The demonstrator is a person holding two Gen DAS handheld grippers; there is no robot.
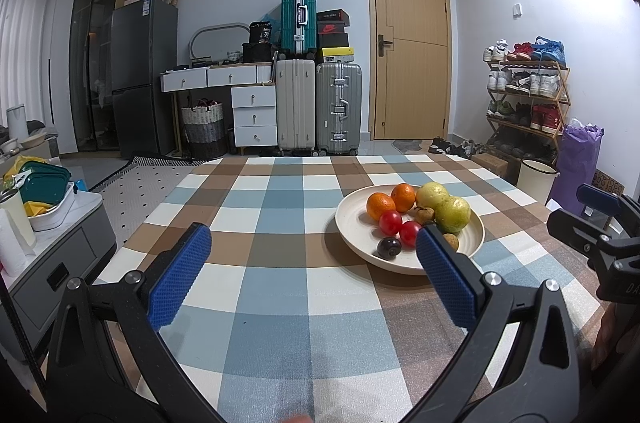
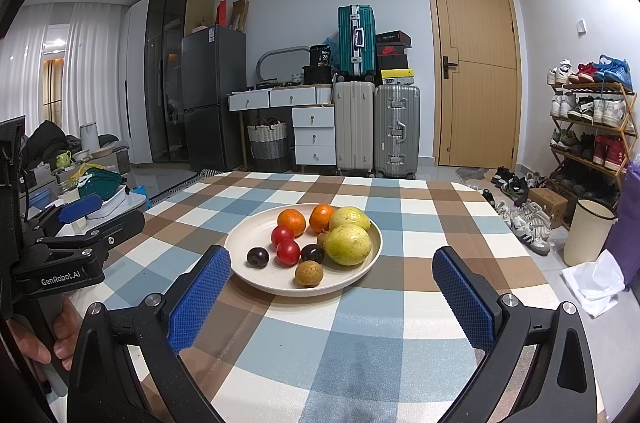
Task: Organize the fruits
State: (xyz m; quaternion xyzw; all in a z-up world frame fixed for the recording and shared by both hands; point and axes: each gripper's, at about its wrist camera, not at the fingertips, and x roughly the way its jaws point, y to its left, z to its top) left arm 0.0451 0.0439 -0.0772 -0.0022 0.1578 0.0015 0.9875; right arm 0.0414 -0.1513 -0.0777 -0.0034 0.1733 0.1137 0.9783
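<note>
A cream plate (image 2: 244,235) (image 1: 352,223) stands on the checked tablecloth and holds two oranges (image 2: 292,221), two yellow-green citrus fruits (image 2: 347,244), two red tomatoes (image 2: 288,251), two dark plums (image 2: 257,257) and a brown longan (image 2: 309,273). My right gripper (image 2: 331,297) is open and empty, just in front of the plate. My left gripper (image 1: 312,275) is open and empty, to the plate's left front, its right finger overlapping the plate's near rim. Each gripper shows at the edge of the other's view.
The checked table (image 2: 360,343) extends around the plate. A side cabinet with a white tray and green containers (image 1: 44,183) stands left of the table. Suitcases (image 1: 318,107), drawers, a door and a shoe rack (image 2: 592,127) are far behind; a bucket (image 2: 588,235) stands on the floor right.
</note>
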